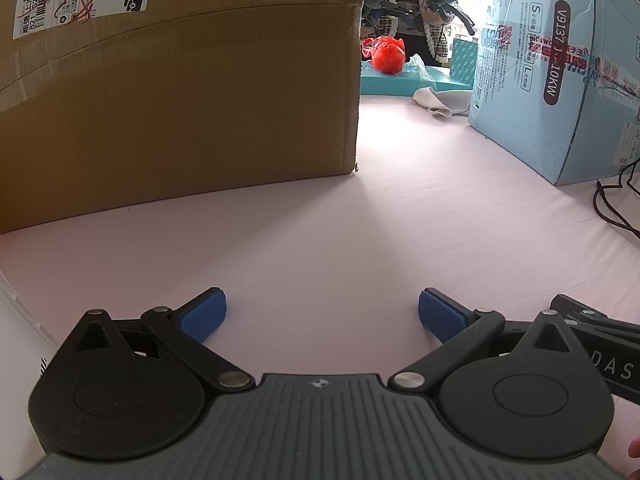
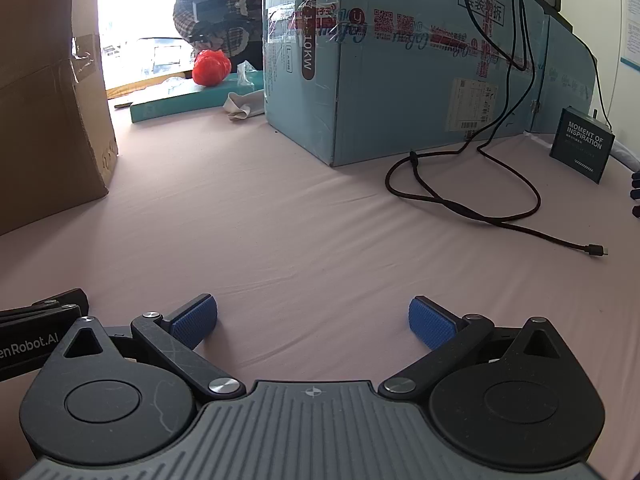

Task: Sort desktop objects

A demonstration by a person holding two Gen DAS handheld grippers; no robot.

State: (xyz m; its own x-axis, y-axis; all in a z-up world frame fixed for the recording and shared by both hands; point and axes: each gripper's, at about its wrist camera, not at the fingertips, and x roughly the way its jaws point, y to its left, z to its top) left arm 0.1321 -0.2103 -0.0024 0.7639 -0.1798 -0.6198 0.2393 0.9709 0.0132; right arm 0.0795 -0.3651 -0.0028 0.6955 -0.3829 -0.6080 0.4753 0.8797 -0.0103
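Black braided cable (image 2: 468,204) lies looped just before the pale blue carton (image 2: 400,80). Both grippers, left (image 1: 322,316) and right (image 2: 313,320), gape empty; approach its plug end low.

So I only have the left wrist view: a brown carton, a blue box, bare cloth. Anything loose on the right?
Observer: Yes, a black cable loops on the cloth, its plug end lying free.
Operator: Anything else there?
Observer: A small dark box printed "MOMENT OF INSPIRATION" stands beside the blue box.
Operator: Is the right gripper holding something?
Observer: No, the right gripper is open and empty.
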